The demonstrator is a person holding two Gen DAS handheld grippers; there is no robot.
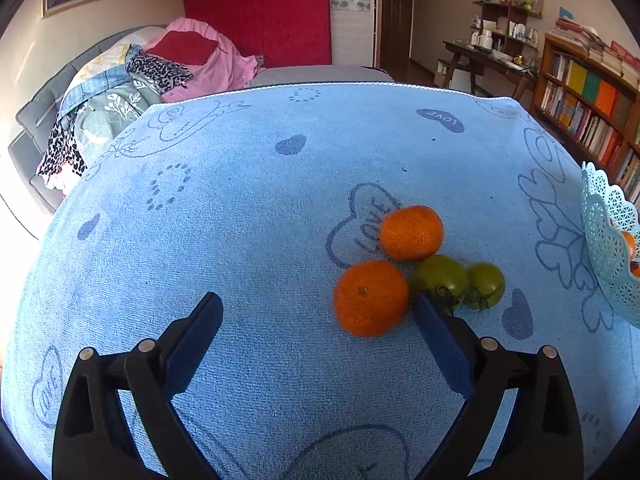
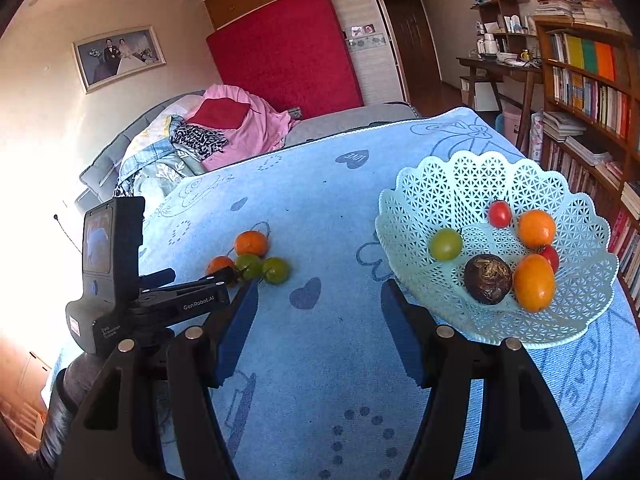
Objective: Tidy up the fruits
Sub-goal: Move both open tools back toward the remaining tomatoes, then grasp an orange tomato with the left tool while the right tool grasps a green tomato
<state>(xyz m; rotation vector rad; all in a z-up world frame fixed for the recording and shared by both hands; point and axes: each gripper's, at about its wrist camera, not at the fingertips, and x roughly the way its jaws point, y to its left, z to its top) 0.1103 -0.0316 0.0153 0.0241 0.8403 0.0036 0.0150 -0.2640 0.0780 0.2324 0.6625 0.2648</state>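
I am working over a table draped in a blue towel [image 1: 260, 220], which is keeping the round fruit from rolling off. At the right of the table the lacy basket [image 2: 480, 176] is sitting as the collecting place; it is already holding two oranges, a dark round fruit [image 2: 488, 280], a green tomato and two small red ones. Four fruits are waiting outside it, clustered and touching near the middle of the towel, left of the basket: a near orange [image 1: 370, 298], a far orange [image 1: 411, 233], and two green tomatoes [image 1: 485, 284] to their right.

I am holding my left gripper [image 1: 316, 312] low with its jaws spread wide and empty, aiming at the cluster; its right finger is lying just beside the near orange, between it and the closer green tomato [image 1: 442, 278], so I judge that orange to be my next pick. I am keeping my right gripper [image 2: 320, 300] spread and empty too, parked nearer to me over bare towel between cluster and basket, out of the left one's way.
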